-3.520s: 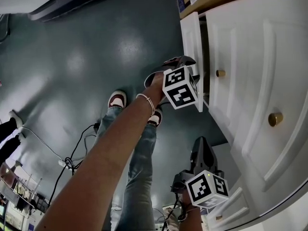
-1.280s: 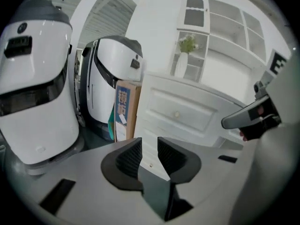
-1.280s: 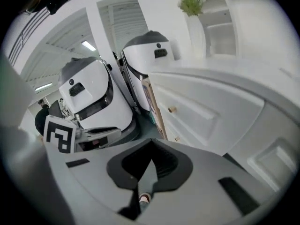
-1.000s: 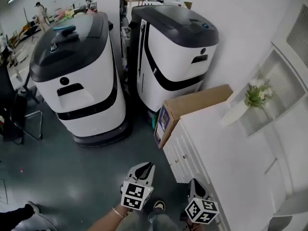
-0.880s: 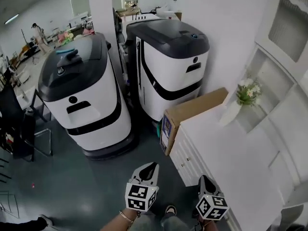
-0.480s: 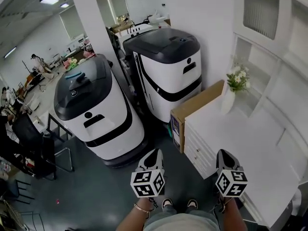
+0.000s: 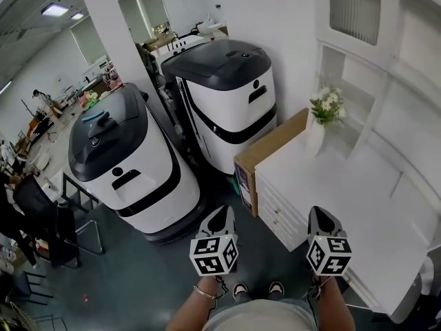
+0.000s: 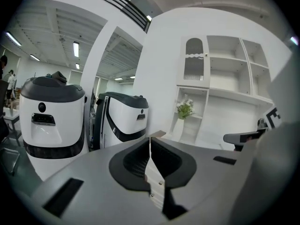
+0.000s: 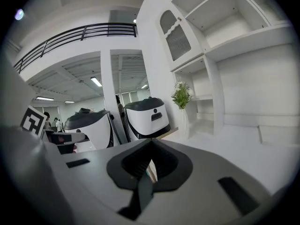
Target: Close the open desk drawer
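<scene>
Grey left gripper [image 7: 220,216] and right gripper [image 7: 322,217] have lifted off the white desk [image 7: 344,192], jaws pressed together and empty; its drawer fronts [image 7: 275,211] look flush, so I judge closing done.

1. Left gripper [image 7: 222,211]: smooth grey shell tapering to dark tips, with a black ribbed lining [image 8: 136,164] round a hollow behind the jaws.
2. Right gripper [image 7: 318,212]: same grey taper and black lining, with dark slot-shaped recesses in the shell.
3. White cube [image 7: 213,254] behind each gripper, with black square markers on every visible face.
4. Thin bracelet [image 7: 204,293] on the left wrist.
5. Pale grey-blue garment [image 7: 262,317] and dark shoes [image 7: 238,292] with lighter edges.
</scene>
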